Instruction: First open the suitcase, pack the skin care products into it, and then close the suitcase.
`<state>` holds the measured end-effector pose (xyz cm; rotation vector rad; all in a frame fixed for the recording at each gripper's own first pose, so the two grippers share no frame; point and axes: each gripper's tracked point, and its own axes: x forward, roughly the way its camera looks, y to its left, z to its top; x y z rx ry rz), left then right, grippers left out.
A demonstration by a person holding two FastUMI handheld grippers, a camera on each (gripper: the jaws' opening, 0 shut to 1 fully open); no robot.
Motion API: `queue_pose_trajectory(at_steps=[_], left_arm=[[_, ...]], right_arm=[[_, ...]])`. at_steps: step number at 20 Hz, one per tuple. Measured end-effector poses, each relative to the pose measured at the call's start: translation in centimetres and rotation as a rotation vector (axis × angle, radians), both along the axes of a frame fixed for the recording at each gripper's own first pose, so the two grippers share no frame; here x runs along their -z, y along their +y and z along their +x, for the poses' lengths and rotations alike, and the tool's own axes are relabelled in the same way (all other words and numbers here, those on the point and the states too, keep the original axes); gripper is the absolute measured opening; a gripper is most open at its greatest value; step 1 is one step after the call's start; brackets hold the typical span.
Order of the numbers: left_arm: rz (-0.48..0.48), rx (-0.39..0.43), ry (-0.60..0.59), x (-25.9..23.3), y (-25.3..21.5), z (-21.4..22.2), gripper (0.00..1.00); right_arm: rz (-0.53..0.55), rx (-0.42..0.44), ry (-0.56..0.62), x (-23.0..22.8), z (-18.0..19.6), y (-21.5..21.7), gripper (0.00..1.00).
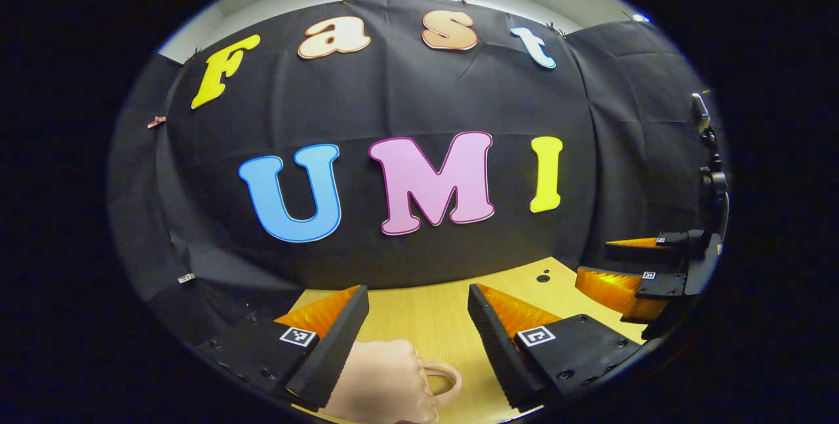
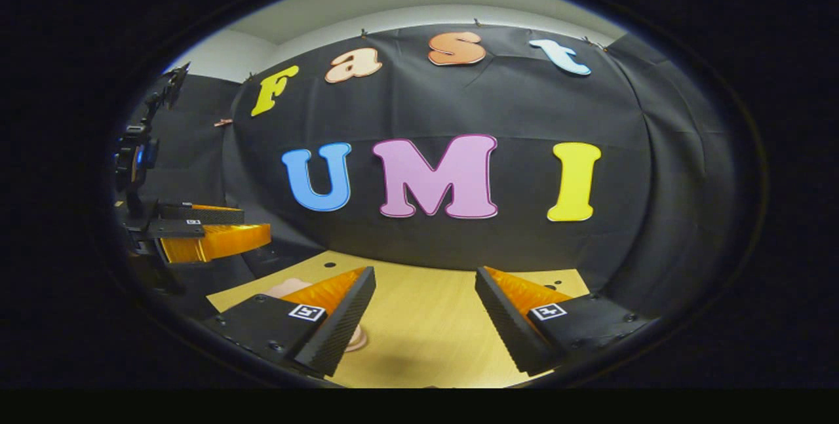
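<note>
In the left gripper view, the left tool hangs above a pale wooden tabletop with its two fingers spread wide and nothing between them. Below the gap, at the bottom edge, sits a small pink suitcase, ribbed on its shell, resting on the tabletop just under and touching the line of the left finger. Its loop handle sticks out toward the right of this view, so its long axis seems to run roughly left to right, though much of the body is cut off by the picture's edge. The suitcase looks closed, as far as can be told. Farther off at the right edge, the right tool is held above the tabletop, its fingers apart.

In the right gripper view, the right tool is likewise spread, gripping nothing. A pink part of the suitcase peeks out behind its left finger. The left tool shows at the left, fingers apart, held above the tabletop.
</note>
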<state>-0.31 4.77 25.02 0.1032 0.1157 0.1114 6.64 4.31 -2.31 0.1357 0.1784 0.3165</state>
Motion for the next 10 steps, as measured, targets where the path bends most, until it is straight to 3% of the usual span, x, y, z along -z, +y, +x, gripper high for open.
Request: queue_pose_trajectory(at_steps=[10], left_arm=[[-0.075, 0.055, -0.085, -2.5, -0.9, 0.7, 0.94]], right_arm=[[-0.047, 0.026, -0.103, -2.9, -0.4, -0.1, 0.97]])
